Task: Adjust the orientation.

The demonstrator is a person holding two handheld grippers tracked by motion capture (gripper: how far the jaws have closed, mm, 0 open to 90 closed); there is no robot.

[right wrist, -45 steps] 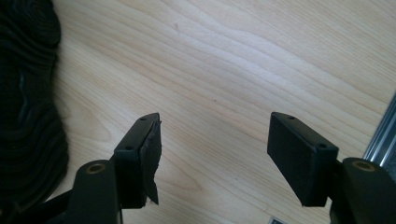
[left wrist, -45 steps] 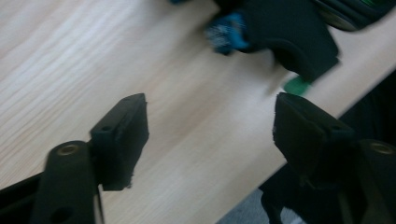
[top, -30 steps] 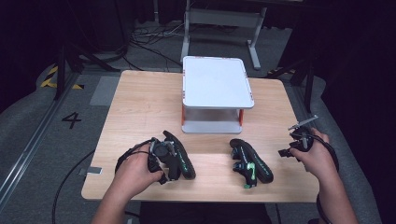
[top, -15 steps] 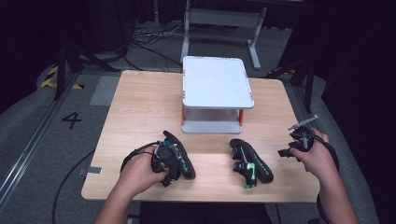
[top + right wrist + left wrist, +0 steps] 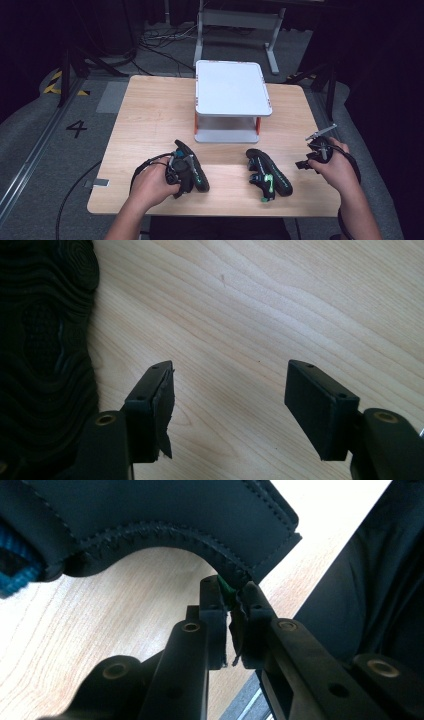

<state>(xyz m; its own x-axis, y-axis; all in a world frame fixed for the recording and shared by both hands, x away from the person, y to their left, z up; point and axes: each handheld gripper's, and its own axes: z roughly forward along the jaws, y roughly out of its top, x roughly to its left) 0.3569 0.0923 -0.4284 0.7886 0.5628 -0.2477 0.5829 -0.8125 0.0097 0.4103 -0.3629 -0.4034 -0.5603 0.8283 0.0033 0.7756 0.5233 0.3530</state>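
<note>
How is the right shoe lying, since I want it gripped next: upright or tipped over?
Tipped on its side: the right shoe shows its dark ribbed sole facing sideways on the table.

On a wooden table [image 5: 150, 115], the left gripper [image 5: 176, 170] closes on a black shoe [image 5: 192, 167]; a second shoe [image 5: 270, 175] lies near the right gripper [image 5: 314, 150], before a white stand [image 5: 231, 92].

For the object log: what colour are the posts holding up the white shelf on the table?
Orange-red posts under the white shelf, clearest in the high view.
</note>
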